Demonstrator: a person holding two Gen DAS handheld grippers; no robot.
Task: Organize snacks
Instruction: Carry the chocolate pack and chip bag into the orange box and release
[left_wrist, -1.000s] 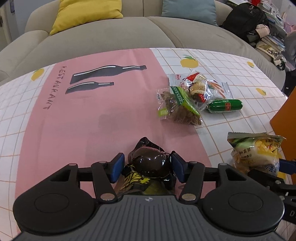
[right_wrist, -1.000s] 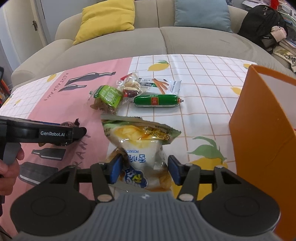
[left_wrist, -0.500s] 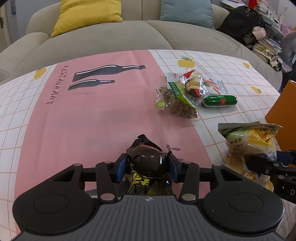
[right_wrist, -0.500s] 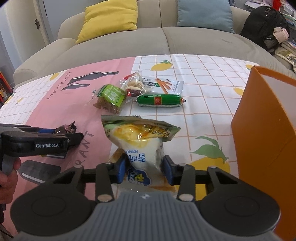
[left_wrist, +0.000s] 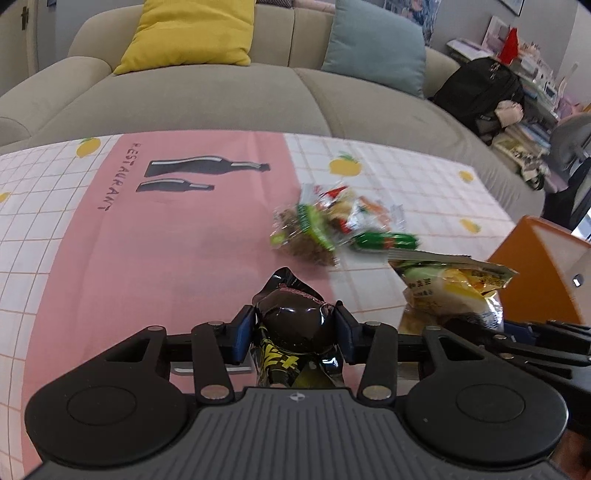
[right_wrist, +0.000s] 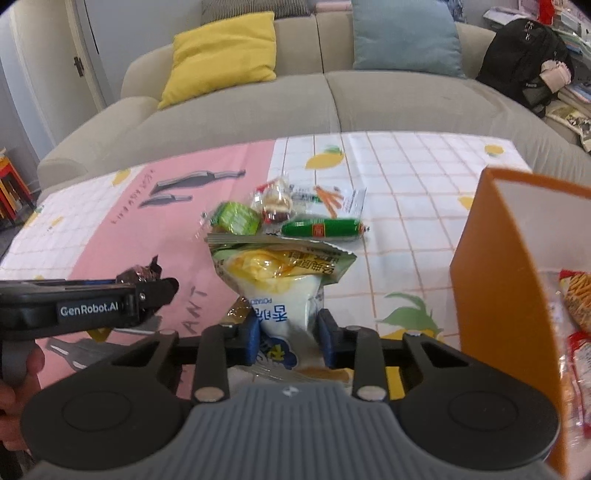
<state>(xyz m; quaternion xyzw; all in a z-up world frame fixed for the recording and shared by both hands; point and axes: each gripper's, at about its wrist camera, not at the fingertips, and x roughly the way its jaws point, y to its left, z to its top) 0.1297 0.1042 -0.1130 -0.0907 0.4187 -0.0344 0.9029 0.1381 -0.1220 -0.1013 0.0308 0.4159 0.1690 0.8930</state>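
Left gripper (left_wrist: 294, 334) pinches a glossy, dark, rounded snack packet (left_wrist: 295, 323); the right gripper (right_wrist: 287, 334), jaws closing, squeezes a crinkled yellow-and-white chip bag (right_wrist: 277, 284) at its narrowed base. Both are held above the smooth pink-and-check tablecloth (left_wrist: 147, 258). Beyond lie a green sausage (right_wrist: 320, 229) and clear wrappers, the rigid orange box (right_wrist: 491, 288) standing open-topped at right; bare cloth extends left.

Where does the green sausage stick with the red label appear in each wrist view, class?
Left wrist: green sausage stick lies right of centre, blurred, beside the heap of snack packets.
Right wrist: it lies just above centre, behind the held yellow chip bag.
Shared landmark: orange box, at the right.
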